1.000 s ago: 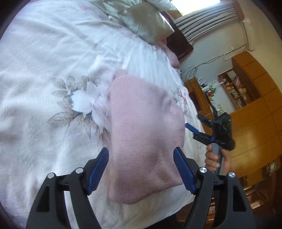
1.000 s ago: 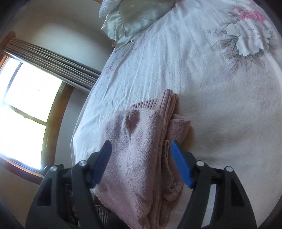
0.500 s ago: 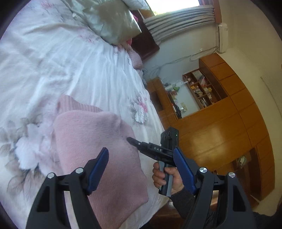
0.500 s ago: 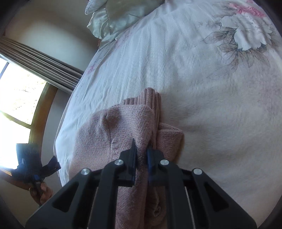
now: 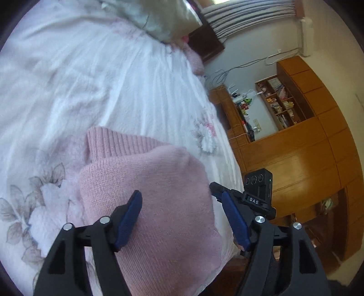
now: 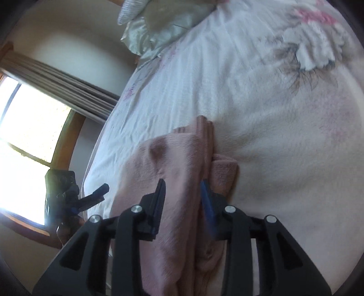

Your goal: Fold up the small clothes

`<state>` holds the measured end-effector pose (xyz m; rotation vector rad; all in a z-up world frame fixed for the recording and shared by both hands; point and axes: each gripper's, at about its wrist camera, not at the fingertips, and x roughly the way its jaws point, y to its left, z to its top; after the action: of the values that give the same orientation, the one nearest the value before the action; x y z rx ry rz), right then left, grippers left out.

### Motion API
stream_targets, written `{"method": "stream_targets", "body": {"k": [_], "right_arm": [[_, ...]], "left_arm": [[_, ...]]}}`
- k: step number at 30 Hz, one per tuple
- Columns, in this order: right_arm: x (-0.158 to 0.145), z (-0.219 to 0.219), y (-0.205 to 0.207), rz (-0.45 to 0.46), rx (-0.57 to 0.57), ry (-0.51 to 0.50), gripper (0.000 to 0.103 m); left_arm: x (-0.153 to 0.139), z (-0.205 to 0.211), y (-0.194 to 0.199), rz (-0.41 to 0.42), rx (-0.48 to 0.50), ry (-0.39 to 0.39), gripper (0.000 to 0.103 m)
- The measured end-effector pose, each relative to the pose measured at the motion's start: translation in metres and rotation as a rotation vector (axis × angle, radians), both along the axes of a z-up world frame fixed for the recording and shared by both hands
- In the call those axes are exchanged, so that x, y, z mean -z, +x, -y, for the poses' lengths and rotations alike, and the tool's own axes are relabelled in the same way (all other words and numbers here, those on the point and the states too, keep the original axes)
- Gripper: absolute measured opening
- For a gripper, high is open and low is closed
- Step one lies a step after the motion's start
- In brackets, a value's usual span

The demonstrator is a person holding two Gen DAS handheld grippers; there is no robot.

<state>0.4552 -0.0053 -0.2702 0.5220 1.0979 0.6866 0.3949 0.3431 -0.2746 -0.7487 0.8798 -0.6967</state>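
A folded pink knit sweater (image 5: pixel 145 182) lies on a bed under a white floral bedspread (image 5: pixel 91 75), near the bed's edge, its ribbed hem turned toward the pillows (image 5: pixel 168 20). The left gripper (image 5: pixel 182 218) hangs above the sweater with its jaws spread wide and nothing between them; one blue pad (image 5: pixel 128 219) shows over the knit, the other beyond the sweater's edge. The right gripper (image 6: pixel 184 200) sits low on the same sweater (image 6: pixel 173 173), jaws partly apart with the folded layers between them; whether the pads press the cloth I cannot tell. In the left wrist view the right gripper (image 5: pixel 218 187) appears beside the bed, before a wooden wardrobe (image 5: pixel 307 159) and bookshelf (image 5: pixel 279 102). In the right wrist view a window (image 6: pixel 25 141) and curtain (image 6: pixel 56 84) lie behind the left gripper (image 6: pixel 100 190).
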Motion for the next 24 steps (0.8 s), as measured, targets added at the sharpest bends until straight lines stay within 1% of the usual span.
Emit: {"method": "stream_targets", "body": {"k": [2, 3, 4, 5, 6, 7, 8, 9, 10, 11, 12, 13, 14, 15, 16, 17, 18, 19, 20, 21, 23, 24], "right_arm": [[-0.018, -0.013, -0.021, 0.058, -0.064, 0.01, 0.032], [-0.021, -0.022, -0.027, 0.075, -0.093, 0.002, 0.032], [-0.017, -0.031, -0.029, 0.063, -0.121, -0.02, 0.029], [-0.005, -0.039, -0.025, 0.029, -0.135, -0.054, 0.025], [0.009, -0.044, -0.021, 0.002, -0.136, -0.106, 0.019], [0.024, -0.045, -0.018, -0.004, -0.12, -0.17, 0.0], [0.033, -0.04, -0.015, -0.006, -0.12, -0.165, 0.0], [0.039, -0.031, -0.012, -0.042, -0.098, -0.115, 0.0], [0.039, -0.023, -0.013, -0.072, -0.072, -0.078, 0.0], [0.032, -0.021, -0.017, -0.056, -0.07, -0.093, 0.0], [0.024, -0.022, -0.023, -0.036, -0.072, -0.118, 0.0], [0.015, -0.021, -0.033, -0.02, -0.083, -0.113, 0.006], [0.005, -0.02, -0.044, -0.003, -0.096, -0.1, 0.009], [-0.002, -0.02, -0.053, 0.017, -0.108, -0.096, 0.009], [-0.005, -0.02, -0.063, 0.029, -0.116, -0.1, 0.009], [-0.003, -0.023, -0.068, 0.025, -0.122, -0.107, 0.009], [0.003, -0.025, -0.071, 0.011, -0.129, -0.114, 0.009], [0.013, -0.027, -0.072, -0.001, -0.124, -0.145, 0.004], [0.023, -0.028, -0.069, -0.014, -0.115, -0.179, 0.0], [0.032, -0.026, -0.067, -0.021, -0.105, -0.198, 0.0], [0.041, -0.018, -0.063, -0.053, -0.072, -0.164, 0.0], [0.04, -0.015, -0.063, -0.058, -0.064, -0.156, 0.0]], "left_arm": [[0.0, 0.004, -0.019, 0.017, 0.021, 0.008, 0.073], [0.008, 0.008, -0.021, -0.003, 0.033, 0.027, 0.073], [0.02, 0.013, -0.02, -0.042, 0.038, 0.056, 0.073], [0.032, 0.018, -0.019, -0.055, 0.036, 0.066, 0.072], [0.039, 0.021, -0.016, -0.06, 0.028, 0.078, 0.072], [0.044, 0.024, -0.016, -0.061, 0.013, 0.087, 0.072], [0.043, 0.028, -0.016, -0.056, 0.01, 0.093, 0.072], [0.041, 0.032, -0.017, -0.052, 0.007, 0.114, 0.072], [0.035, 0.038, -0.019, -0.044, 0.004, 0.149, 0.073], [0.028, 0.043, -0.023, -0.03, 0.008, 0.188, 0.073], [0.018, 0.044, -0.029, -0.014, 0.01, 0.209, 0.073], [0.008, 0.042, -0.037, 0.01, 0.018, 0.189, 0.073], [0.0, 0.038, -0.048, 0.042, 0.028, 0.159, 0.073], [-0.007, 0.035, -0.058, 0.067, 0.03, 0.155, 0.073], [-0.007, 0.032, -0.066, 0.074, 0.028, 0.163, 0.073], [0.0, 0.031, -0.069, 0.052, 0.03, 0.164, 0.073], [0.012, 0.032, -0.067, 0.009, 0.03, 0.176, 0.073], [0.024, 0.033, -0.066, -0.014, 0.031, 0.176, 0.072], [0.033, 0.035, -0.064, -0.02, 0.032, 0.173, 0.073], [0.037, 0.034, -0.063, -0.024, 0.03, 0.156, 0.073], [0.038, 0.036, -0.062, -0.037, 0.018, 0.124, 0.073], [0.035, 0.039, -0.062, -0.038, 0.012, 0.136, 0.073]]}}
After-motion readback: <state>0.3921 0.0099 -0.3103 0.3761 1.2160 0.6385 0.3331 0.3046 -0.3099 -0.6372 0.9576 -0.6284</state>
